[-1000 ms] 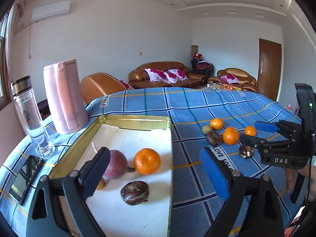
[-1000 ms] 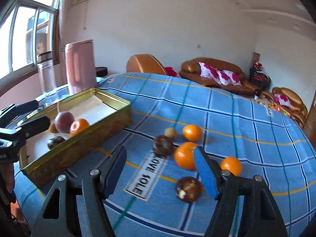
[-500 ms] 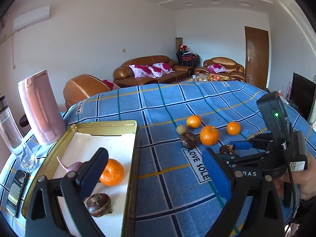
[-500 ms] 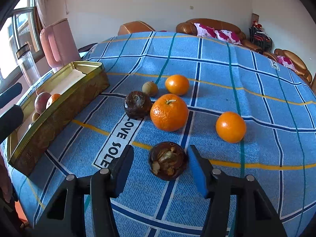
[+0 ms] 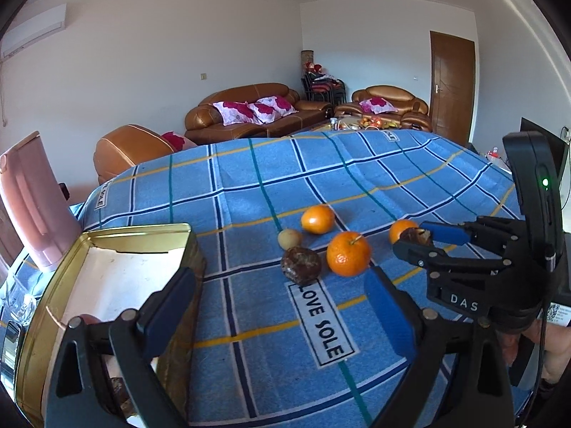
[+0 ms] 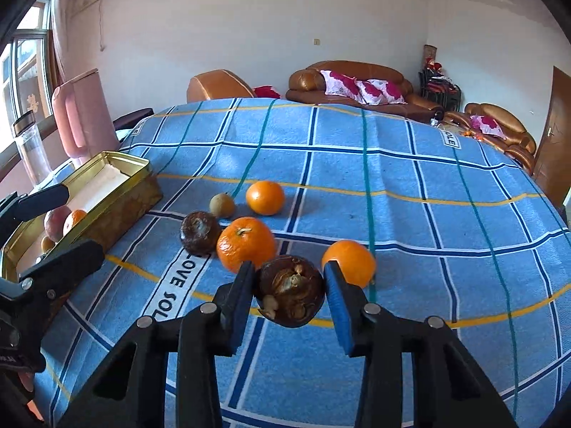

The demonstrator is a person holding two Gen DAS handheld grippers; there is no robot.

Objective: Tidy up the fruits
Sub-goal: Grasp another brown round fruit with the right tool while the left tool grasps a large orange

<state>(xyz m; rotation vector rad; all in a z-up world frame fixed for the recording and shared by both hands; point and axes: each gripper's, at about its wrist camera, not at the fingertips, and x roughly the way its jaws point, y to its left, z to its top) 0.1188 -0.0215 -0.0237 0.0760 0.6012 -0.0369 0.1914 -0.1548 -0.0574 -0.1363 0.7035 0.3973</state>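
Observation:
My right gripper (image 6: pixel 291 285) is shut on a dark brown mangosteen (image 6: pixel 292 291) just above the blue checked cloth; it also shows in the left wrist view (image 5: pixel 415 237). Beside it lie three oranges (image 6: pixel 246 242), (image 6: pixel 266 198), (image 6: pixel 351 262), a second mangosteen (image 6: pixel 199 232) and a small tan fruit (image 6: pixel 222 205). My left gripper (image 5: pixel 280 301) is open and empty, over the right rim of the gold tin tray (image 5: pixel 107 239). The tray (image 6: pixel 117 164) holds a reddish fruit (image 6: pixel 53 222), an orange (image 6: pixel 74 219) and smaller fruit.
A pink kettle (image 5: pixel 28 196) and a clear bottle (image 6: pixel 30 149) stand behind the tray at the table's left edge. A phone (image 5: pixel 10 335) lies by the tray. The cloth carries a "LOVE SOLE" label (image 5: pixel 321 324). Sofas and a door are beyond the table.
My right gripper dropped onto the near mangosteen, closed on it and raised it slightly. My left gripper swung right from above the tray toward the loose fruit.

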